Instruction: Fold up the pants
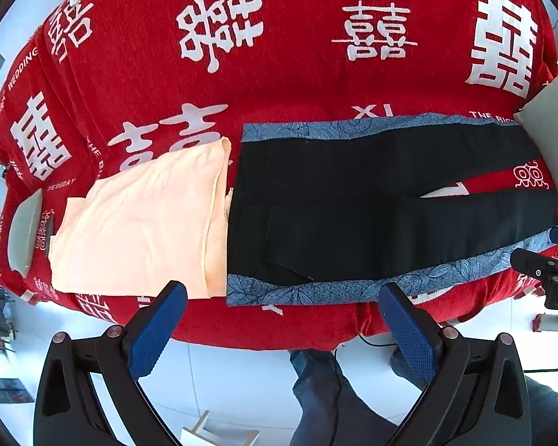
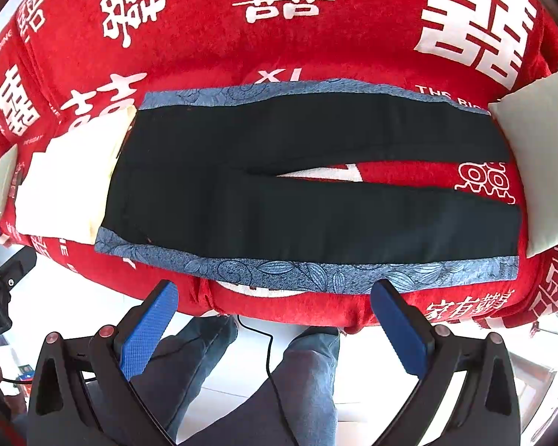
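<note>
Black pants (image 1: 353,208) with blue floral side stripes lie flat and spread on a red sofa cover (image 1: 279,67), waist to the left, legs to the right with a small gap between them. They also show in the right wrist view (image 2: 297,186). My left gripper (image 1: 282,293) is open and empty, held above the near edge by the waist. My right gripper (image 2: 275,291) is open and empty, held above the near edge by the lower leg's floral stripe (image 2: 316,273).
A folded cream cloth (image 1: 141,219) lies just left of the waist. A pale cushion (image 1: 554,137) sits at the leg ends, another cushion (image 1: 26,230) at far left. The person's jeans-clad legs (image 2: 308,371) and a black cable (image 2: 268,345) are below the sofa edge.
</note>
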Motion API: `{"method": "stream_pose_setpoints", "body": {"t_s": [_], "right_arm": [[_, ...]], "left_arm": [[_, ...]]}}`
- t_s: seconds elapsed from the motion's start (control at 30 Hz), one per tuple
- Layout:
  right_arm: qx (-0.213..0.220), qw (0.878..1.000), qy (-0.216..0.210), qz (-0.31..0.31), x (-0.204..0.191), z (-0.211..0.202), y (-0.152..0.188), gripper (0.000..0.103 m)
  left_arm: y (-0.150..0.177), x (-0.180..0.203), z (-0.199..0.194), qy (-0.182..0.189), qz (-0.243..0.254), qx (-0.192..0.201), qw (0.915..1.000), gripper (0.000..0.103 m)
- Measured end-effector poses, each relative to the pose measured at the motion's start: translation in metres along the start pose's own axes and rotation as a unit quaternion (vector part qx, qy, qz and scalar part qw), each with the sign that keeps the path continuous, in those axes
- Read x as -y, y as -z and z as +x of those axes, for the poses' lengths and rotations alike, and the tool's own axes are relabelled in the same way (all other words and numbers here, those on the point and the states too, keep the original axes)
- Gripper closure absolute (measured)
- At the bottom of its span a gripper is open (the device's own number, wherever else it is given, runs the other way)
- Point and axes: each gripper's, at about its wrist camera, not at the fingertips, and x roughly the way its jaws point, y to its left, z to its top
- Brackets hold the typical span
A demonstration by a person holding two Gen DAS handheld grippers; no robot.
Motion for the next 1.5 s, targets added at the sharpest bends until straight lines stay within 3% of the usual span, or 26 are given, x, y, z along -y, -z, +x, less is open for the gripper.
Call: {"method": "stream_pose_setpoints", "body": {"t_s": [1.5], "right_arm": [[0.03,0.999,0.022,-0.018,-0.003,-0.01,-0.008,0.0]], "left_arm": [[-0.011,0.009,-0.004,-0.011,0.015,0.011,0.9998,0.0]]}}
